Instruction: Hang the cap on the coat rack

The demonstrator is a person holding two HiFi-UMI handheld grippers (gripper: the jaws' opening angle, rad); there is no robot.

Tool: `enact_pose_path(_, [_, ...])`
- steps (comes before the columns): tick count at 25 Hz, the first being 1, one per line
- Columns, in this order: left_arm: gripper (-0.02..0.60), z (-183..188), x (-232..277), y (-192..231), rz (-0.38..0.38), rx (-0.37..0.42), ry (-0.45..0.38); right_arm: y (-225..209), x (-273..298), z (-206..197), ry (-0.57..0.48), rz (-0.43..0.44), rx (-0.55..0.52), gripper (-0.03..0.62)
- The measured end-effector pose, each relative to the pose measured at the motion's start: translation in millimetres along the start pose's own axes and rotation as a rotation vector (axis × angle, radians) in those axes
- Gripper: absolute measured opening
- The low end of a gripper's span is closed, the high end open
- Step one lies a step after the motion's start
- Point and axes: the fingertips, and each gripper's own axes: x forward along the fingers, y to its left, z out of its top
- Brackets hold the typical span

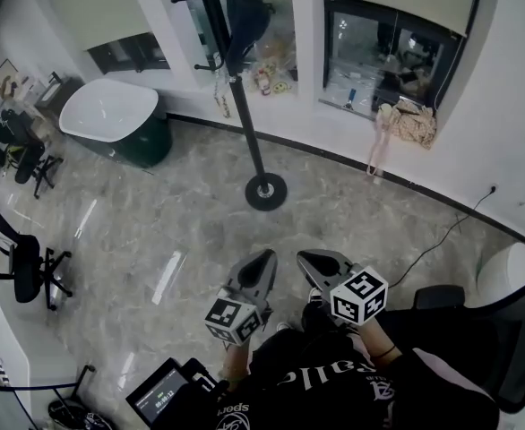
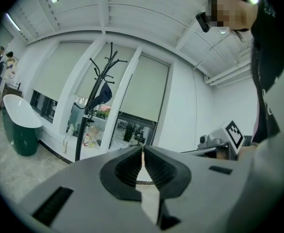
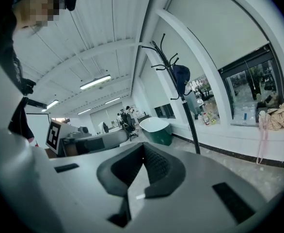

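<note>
Dark cap (image 3: pixel 181 77) hangs on an upper hook of the coat rack (image 1: pixel 245 106), long axis about vertical, close beside the pole; brim direction unclear. Rack stands upright on a round base near the window wall. Open grey marble floor (image 1: pixel 155 240) lies between rack and person. Bathtub (image 1: pixel 115 119) is left of the rack. Left claw (image 2: pixel 142 149) and right claw (image 3: pixel 143 147) are both closed, nothing between them.

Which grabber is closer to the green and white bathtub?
Left. The left gripper is on the bathtub's side, though well short of it; the right gripper sits beside the left one, farther away.
</note>
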Motion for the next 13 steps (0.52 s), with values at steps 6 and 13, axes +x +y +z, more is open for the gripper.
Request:
enact_pose_path(6, [0.005, -4, -8, -1, -0.015, -0.010, -0.004, 10, 1, -8, 0.011, -0.005, -0.001, 0.017])
enact_pose_path(13, [0.005, -2, -20, -5, -0.031, -0.004, -0.010, 21, -1, -9, 0.007, -0.016, -0.005, 0.017])
